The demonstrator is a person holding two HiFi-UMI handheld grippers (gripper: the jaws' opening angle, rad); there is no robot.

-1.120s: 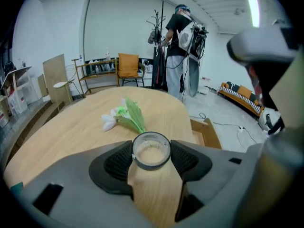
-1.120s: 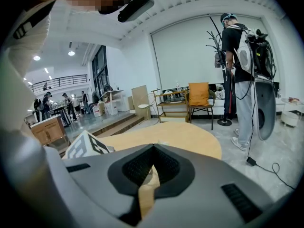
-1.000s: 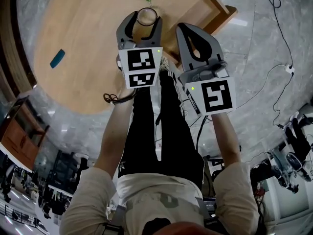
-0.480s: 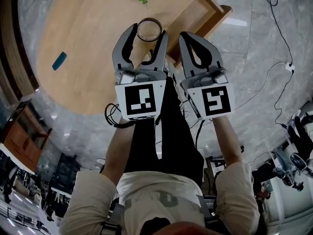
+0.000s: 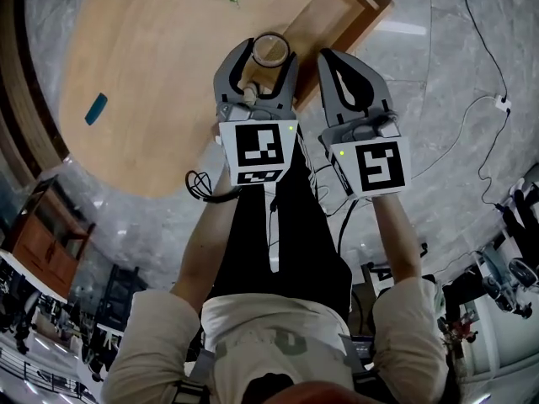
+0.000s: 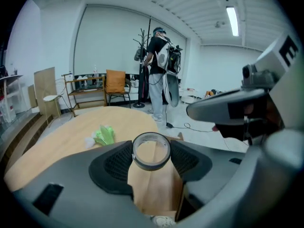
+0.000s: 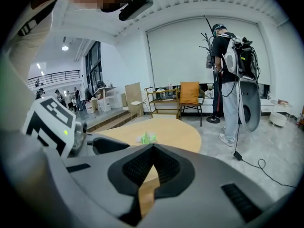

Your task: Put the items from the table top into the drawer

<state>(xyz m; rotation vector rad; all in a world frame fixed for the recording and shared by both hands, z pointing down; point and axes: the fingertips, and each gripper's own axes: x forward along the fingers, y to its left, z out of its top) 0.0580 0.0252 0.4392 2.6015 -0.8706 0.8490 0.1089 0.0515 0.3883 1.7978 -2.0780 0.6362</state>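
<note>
Both forearms [image 5: 208, 247] are stretched forward side by side, one gripper in each hand, both pointed forward and down, and the marker cubes [image 5: 262, 147] face up. The left gripper [image 5: 269, 54] has its jaws standing wide, and the pads press on opposite sides of a roll of tape [image 6: 151, 150] held at the tips. The right gripper [image 5: 331, 57] sits just beside the left without touching it; its jaws are brought together, the pads meet at the tips, and nothing is between them.
</note>
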